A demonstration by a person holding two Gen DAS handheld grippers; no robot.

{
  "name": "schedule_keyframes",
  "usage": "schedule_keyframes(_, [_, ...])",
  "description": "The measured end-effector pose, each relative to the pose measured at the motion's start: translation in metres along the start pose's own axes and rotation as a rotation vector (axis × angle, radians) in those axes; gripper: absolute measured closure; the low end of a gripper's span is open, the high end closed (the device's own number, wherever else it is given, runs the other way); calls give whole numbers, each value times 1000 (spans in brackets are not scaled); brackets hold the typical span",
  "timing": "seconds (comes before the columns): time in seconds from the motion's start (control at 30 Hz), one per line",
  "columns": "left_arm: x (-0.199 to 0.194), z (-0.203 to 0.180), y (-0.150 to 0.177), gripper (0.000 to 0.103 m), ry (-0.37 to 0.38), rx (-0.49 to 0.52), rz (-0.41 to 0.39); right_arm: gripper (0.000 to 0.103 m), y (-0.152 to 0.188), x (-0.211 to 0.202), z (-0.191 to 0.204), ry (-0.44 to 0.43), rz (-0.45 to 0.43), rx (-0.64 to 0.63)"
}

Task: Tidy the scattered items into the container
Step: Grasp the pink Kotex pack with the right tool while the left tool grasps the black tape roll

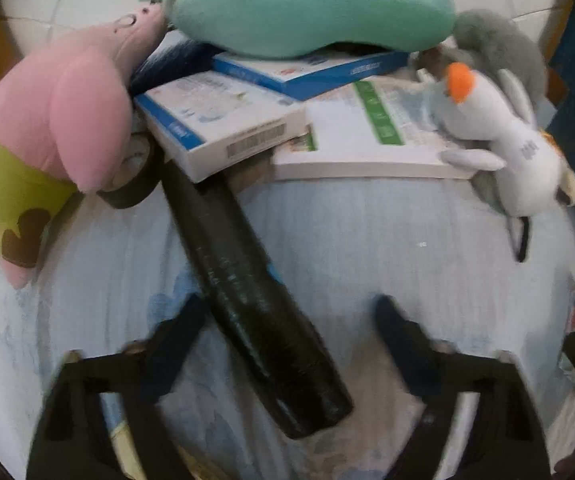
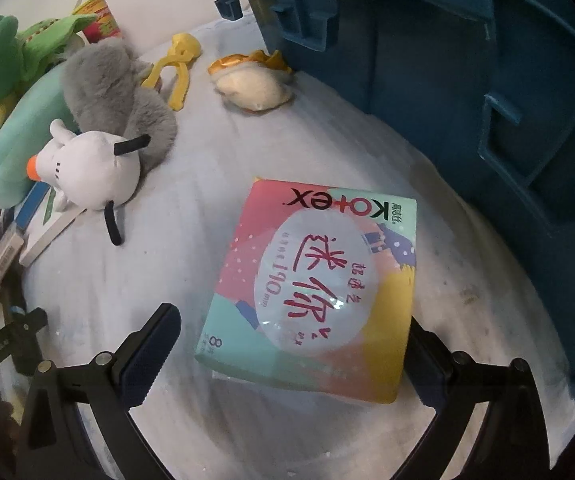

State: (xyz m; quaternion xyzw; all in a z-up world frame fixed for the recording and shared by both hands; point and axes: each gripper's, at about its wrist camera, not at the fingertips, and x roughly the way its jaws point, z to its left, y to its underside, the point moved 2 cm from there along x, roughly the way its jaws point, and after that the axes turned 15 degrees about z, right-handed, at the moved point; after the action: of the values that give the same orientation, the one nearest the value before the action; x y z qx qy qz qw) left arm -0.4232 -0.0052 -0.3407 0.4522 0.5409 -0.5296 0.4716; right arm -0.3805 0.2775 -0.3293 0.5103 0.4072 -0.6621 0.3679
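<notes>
Both tools stand with their fingers apart and nothing between the pads. From the right wrist view, the right tool (image 2: 287, 344) straddles a colourful packet (image 2: 311, 288) lying flat on the pale bench cover (image 2: 175, 216); its right finger is at or very near the packet's edge, while the left finger stands clear. The blue container (image 2: 467, 80) rises at about 1 o'clock from the packet, just beyond it; its inside is hidden.

From the left wrist view, the left tool (image 1: 291, 328) hovers over a black roll (image 1: 255, 300) that runs from 11 o'clock down to 5 o'clock across the gap, its far end tucked under a white box (image 1: 223, 128). Around that: a pink plush (image 1: 59, 116) at 10 o'clock, a teal cushion (image 1: 311, 4) at 12 o'clock lying on a blue box (image 1: 307, 70), and a white duck plush (image 1: 503, 136) at 2 o'clock. The view is blurred.

Many items lie out on the cover, so I judge the tidying unfinished, with the packet as the piece in hand. Closing on it calls for squeezing its two sides, then lifting it over the container's wall. The soft wrapper may buckle under pressure.
</notes>
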Motion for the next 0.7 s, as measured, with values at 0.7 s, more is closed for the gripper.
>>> schedule_keyframes(0.7, [-25, 2, 29, 61, 22, 26, 7, 28, 12, -15, 17, 43, -57, -155])
